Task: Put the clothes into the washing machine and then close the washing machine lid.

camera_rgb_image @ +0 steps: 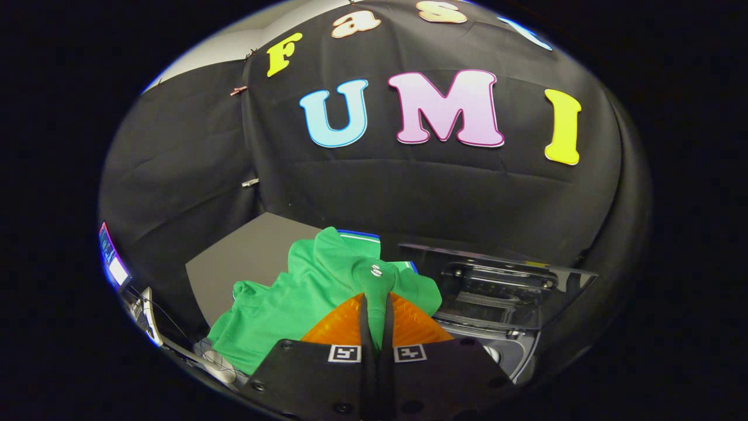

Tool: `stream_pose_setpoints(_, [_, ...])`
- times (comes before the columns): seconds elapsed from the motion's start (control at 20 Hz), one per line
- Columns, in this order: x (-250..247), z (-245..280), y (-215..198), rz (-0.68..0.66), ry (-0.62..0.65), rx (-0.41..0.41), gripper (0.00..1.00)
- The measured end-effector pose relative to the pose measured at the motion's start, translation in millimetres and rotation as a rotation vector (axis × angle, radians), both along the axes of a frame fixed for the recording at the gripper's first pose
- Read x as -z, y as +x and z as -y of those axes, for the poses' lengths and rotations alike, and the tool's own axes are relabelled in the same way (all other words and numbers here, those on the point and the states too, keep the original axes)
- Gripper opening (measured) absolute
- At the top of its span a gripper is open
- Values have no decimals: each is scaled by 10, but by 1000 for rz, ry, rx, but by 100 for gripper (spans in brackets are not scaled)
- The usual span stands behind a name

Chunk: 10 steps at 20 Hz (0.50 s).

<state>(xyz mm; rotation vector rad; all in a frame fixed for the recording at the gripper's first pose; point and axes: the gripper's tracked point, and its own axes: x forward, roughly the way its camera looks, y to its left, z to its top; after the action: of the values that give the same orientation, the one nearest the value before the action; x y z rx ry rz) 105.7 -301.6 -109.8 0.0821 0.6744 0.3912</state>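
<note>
A green garment (304,292) is gripped by the gripper (376,301), whose two fingers are drawn close together with a fold of the cloth pinched between them. The pinched fold rises in a narrow ridge just ahead of the fingertips, and a small white mark is seen on it. From there the garment spreads out to the left and to the far side, bunched and creased. A white and blue trimmed edge (357,235) is seen at its far end.

To the right of the garment, and close beside it, the washing machine (508,351) is seen. Its dark transparent lid (497,275) is raised and open, tilted back toward the far right, and the machine's pale rim is visible beneath it. The garment is held to the left of the open lid and is not yet inside the machine; whether any part of it touches the rim cannot be told.

Beyond and to the left of the garment a flat grey table surface (245,263) is seen, backed by the black cloth wall (409,193) of the booth. At the near left a lit screen (111,257) and some pale cables (216,365) are seen
</note>
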Motion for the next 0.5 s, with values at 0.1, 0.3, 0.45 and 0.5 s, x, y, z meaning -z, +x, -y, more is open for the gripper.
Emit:
stream_pose_setpoints(0.1, [-6, 231, 70, 12, -11, -1, 6])
stream_pose_setpoints(0.3, [154, 584, 83, 11, -47, -15, 6])
stream_pose_setpoints(0.45, [364, 719, 96, 4, -54, -8, 6])
stream_pose_setpoints(0.5, [491, 762, 85, -27, -61, 0, 6])
